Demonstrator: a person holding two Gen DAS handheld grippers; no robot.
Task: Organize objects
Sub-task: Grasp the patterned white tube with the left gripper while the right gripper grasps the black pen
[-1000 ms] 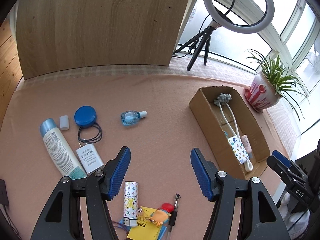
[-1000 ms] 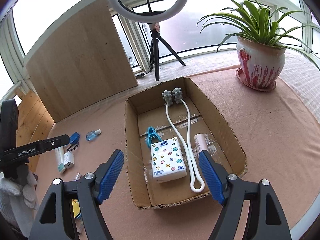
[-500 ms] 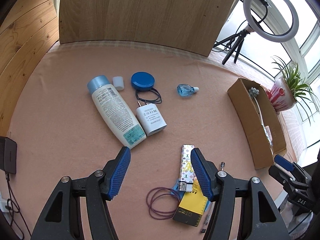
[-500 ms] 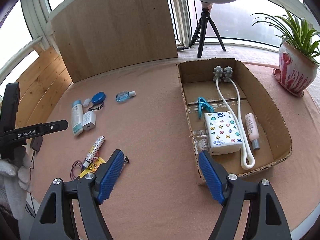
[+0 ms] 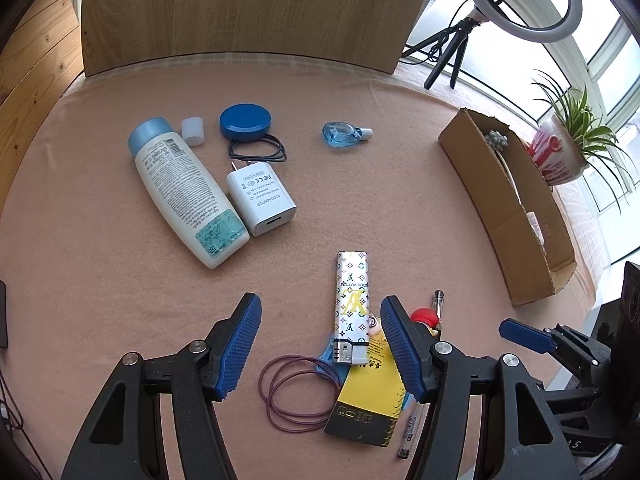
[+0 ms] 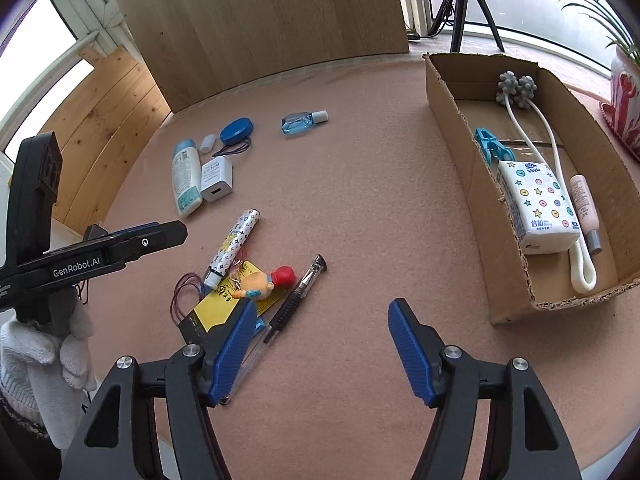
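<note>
- Blue ribbed pads of the left gripper (image 5: 320,344) stand well apart, pinching nothing; bare pink cloth shows between them, and the right-hand pad hangs over the edge of a small heap of items.
- Landmark for that heap: the monogram-printed lighter (image 5: 352,304). It lies flat on the pink table cover (image 5: 100,280), just inside the right-hand pad, its long axis running away from the gripper, metal cap end nearest.
- The left gripper is the nearer one to the lighter; to straddle it, I judge the jaws need a shift toward that right-hand pad.
- Under the lighter's near end sit a yellow-and-black card (image 5: 368,404) and purple hair ties (image 5: 298,392); a clear pen (image 6: 296,300) and a toy figure with a red cap (image 6: 266,280) lie just beside it on the box side.
- The right gripper (image 6: 320,348) is also spread with nothing held; its jaws have just been closing somewhat, and only cloth lies between them. Its left-hand pad overlaps the pen's near end in view; contact cannot be told.
- Beyond the lighter, away from the grippers: a white lotion bottle (image 5: 184,188) touching a white charger (image 5: 260,196), a blue round lid (image 5: 245,122) and a small blue bottle (image 5: 344,135).
- The cardboard box (image 6: 472,184) stands well apart from the lighter, on the right gripper's side, already holding a tissue pack (image 6: 538,208) and other items.
</note>
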